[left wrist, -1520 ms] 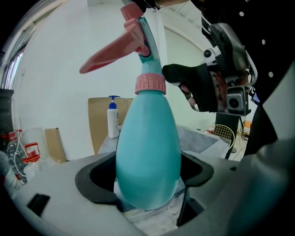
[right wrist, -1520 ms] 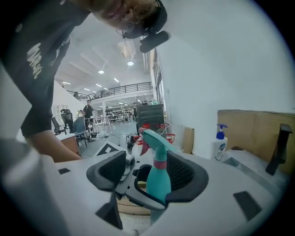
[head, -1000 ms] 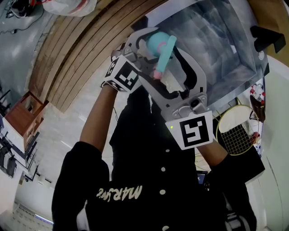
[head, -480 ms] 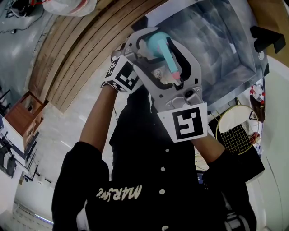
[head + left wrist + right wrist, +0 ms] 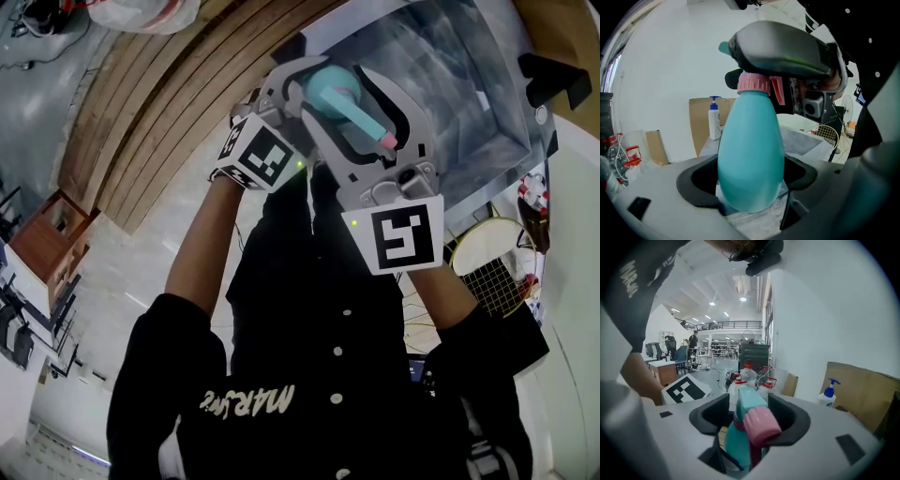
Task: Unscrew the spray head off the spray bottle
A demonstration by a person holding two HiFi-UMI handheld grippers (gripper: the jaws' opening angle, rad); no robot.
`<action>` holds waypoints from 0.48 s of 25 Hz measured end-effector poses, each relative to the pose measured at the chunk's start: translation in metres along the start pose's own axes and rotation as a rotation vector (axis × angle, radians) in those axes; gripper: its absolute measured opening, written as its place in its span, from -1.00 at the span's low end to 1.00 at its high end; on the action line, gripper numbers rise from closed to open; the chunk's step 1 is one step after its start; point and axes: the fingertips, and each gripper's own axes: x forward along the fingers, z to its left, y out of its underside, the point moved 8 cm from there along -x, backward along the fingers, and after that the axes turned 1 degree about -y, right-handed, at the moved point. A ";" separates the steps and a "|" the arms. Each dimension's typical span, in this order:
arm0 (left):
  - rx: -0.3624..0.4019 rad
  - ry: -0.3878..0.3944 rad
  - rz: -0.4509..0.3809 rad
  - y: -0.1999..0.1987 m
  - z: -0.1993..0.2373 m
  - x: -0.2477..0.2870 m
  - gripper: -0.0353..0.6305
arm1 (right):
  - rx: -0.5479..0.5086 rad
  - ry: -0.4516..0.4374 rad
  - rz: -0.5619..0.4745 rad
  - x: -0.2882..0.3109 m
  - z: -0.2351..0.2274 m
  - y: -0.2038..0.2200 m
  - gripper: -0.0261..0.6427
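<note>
Left gripper [image 5: 750,180] clamped; right gripper [image 5: 749,417] jaws closing round spray head [image 5: 361,112].

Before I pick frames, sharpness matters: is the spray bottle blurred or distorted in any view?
Left gripper view: teal plastic spray bottle sharp, magnified by closeness. Right gripper view: its pink-tipped spray head looks soft, hall behind sharper. Head view: sharp, edges curved.

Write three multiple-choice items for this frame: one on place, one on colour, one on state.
1. The white pump bottle stands: A in front of brown cardboard; B between gripper jaws; C on a chair.
2. The spray bottle's collar is: A white; B pink; C black.
3. The left gripper is: A open and empty; B out of view; C shut on the spray bottle.
A, cardboard rises behind it; B, it shows pink against teal; C, its pads press the teal body.
</note>
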 end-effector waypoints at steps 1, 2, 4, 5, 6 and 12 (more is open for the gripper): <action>0.000 0.000 0.001 0.000 0.000 0.000 0.34 | -0.012 -0.010 0.003 0.000 -0.003 0.000 -0.13; 0.000 0.000 0.002 0.000 0.000 0.000 0.34 | -0.025 -0.024 0.004 0.001 -0.005 0.001 -0.13; 0.001 0.002 0.003 0.000 0.000 0.001 0.34 | -0.041 -0.068 -0.003 0.002 -0.010 0.002 -0.13; 0.001 0.002 0.003 0.000 0.000 0.002 0.34 | -0.040 -0.098 -0.010 0.002 -0.012 0.002 -0.13; 0.001 0.003 0.003 0.000 0.000 0.002 0.34 | -0.035 -0.134 -0.018 0.003 -0.014 0.001 -0.15; 0.007 0.007 0.003 0.000 -0.001 0.001 0.34 | -0.117 -0.386 -0.011 0.007 -0.022 0.004 -0.20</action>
